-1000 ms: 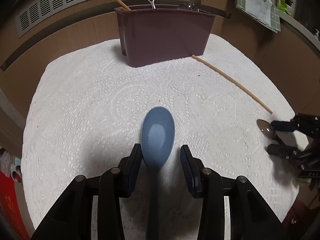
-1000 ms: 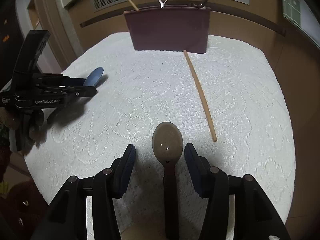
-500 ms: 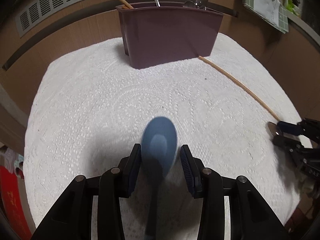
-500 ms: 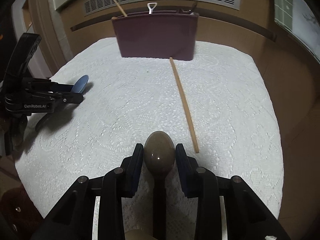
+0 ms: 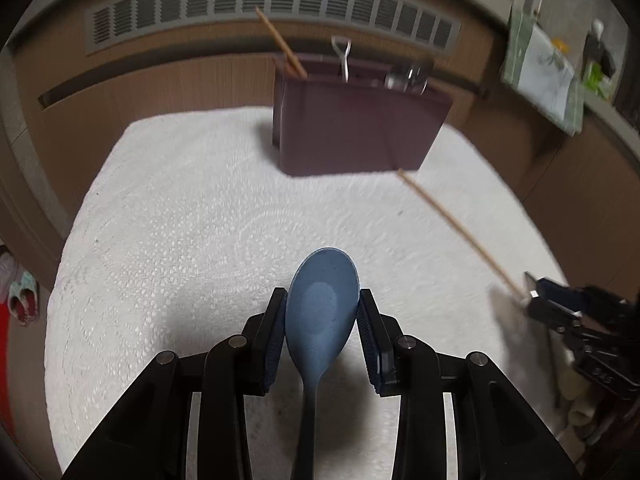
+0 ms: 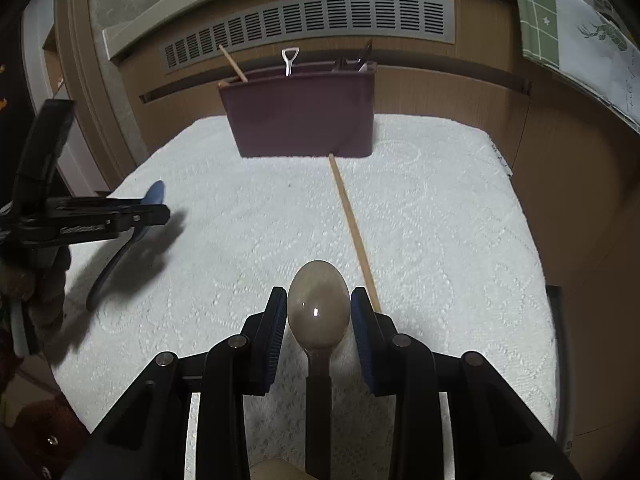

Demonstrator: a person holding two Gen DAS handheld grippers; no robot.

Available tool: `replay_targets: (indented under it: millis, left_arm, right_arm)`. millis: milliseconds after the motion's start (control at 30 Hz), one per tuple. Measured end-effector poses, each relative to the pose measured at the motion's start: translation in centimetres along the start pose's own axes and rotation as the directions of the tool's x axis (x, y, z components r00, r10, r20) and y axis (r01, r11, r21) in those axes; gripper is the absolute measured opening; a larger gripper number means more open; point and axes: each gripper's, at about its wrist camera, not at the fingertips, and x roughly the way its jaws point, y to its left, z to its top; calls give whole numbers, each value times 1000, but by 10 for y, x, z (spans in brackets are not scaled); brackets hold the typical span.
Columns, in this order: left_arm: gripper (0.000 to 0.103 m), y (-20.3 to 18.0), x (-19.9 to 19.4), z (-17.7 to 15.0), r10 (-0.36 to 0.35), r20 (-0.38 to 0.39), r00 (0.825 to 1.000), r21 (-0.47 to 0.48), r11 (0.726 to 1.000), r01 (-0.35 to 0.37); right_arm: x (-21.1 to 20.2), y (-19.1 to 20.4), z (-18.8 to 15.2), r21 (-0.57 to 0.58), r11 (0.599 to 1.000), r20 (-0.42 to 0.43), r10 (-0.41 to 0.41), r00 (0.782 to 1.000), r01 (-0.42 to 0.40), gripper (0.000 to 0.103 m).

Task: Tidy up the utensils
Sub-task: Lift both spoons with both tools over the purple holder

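Note:
My left gripper (image 5: 322,294) has its jaws closing on a blue spoon (image 5: 320,312), pads pressed on the sides of the bowl, handle running back under the camera. It hangs a little above the white lace cloth (image 5: 200,220). My right gripper (image 6: 319,294) is shut on the bowl of a brown spoon (image 6: 318,308), also raised off the cloth. A maroon utensil holder (image 6: 300,120) stands upright at the far edge, ahead of both grippers. From the right wrist view, the left gripper (image 6: 160,212) shows at the left with the blue spoon (image 6: 154,192).
A loose wooden chopstick (image 6: 354,232) lies on the cloth, running from the holder toward the right gripper. The holder contains another chopstick (image 5: 280,48), a metal handle (image 5: 342,56) and other utensils. A vent grille (image 6: 312,20) runs behind; a green towel (image 5: 540,68) hangs at right.
Both grippers have closed onto their spoon bowls, the right one first, and have lifted the spoons off the cloth. The holder now sits lower in both views.

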Motion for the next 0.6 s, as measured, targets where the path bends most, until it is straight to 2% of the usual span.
replay_targets:
  millis: [167, 433, 500, 533, 567, 600]
  left_arm:
    - [34, -3, -29, 4, -48, 92, 995, -30, 998, 51]
    - [33, -6, -41, 15, -52, 157, 986, -32, 998, 58]
    - [28, -5, -42, 22, -57, 175, 983, -42, 997, 65]
    - [14, -4, -43, 26, -59, 182, 982, -48, 997, 68]
    - [9, -3, -43, 32, -59, 193, 979, -54, 996, 70]
    - [9, -2, -45, 37, -66, 209, 976, -55, 995, 79]
  right_arm:
    - [-11, -7, 12, 48, 999, 50, 20, 999, -22, 30]
    - [-8, -1, 24, 50, 999, 83, 7, 997, -11, 30]
    - [-7, 0, 28, 52, 999, 88, 11, 996, -15, 30]
    - [-6, -1, 31, 57, 998, 95, 14, 995, -20, 30]
    - [-5, -1, 36, 65, 998, 103, 18, 994, -25, 30]
    - [-5, -2, 41, 70, 997, 111, 21, 994, -29, 30]
